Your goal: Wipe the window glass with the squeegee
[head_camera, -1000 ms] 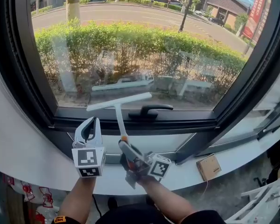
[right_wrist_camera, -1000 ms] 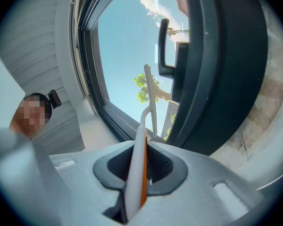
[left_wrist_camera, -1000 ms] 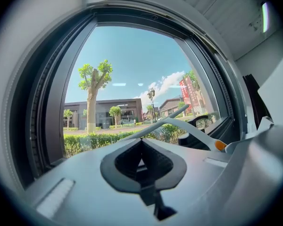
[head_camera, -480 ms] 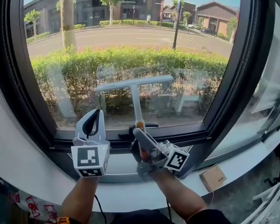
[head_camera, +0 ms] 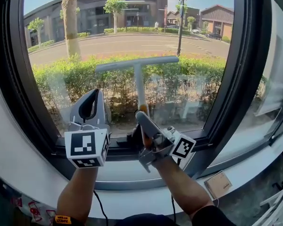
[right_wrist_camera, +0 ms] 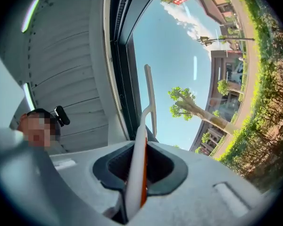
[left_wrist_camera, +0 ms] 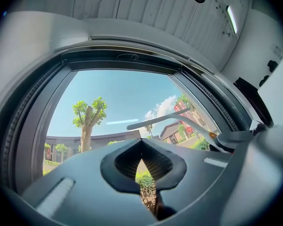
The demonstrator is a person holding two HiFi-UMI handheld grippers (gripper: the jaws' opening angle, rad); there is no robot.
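Observation:
A white T-shaped squeegee (head_camera: 137, 74) stands upright against the window glass (head_camera: 75, 27), its blade level across the middle of the pane. My right gripper (head_camera: 143, 121) is shut on the white and orange handle just above the lower frame. In the right gripper view the handle (right_wrist_camera: 137, 168) runs between the jaws up to the blade (right_wrist_camera: 150, 98). My left gripper (head_camera: 95, 94) is shut and holds nothing, to the left of the handle and apart from it. From the left gripper view (left_wrist_camera: 142, 145) the squeegee (left_wrist_camera: 166, 119) shows to the upper right.
A dark window frame (head_camera: 243, 65) surrounds the pane, and a black window handle (head_camera: 132, 136) lies on the lower frame behind the right gripper. The white sill (head_camera: 118, 171) runs below. A small cardboard box (head_camera: 219, 184) lies low at the right.
The right gripper has pushed the squeegee up the glass, from near the lower frame to mid-pane. The left gripper has risen slightly beside it. The head view has tilted upward.

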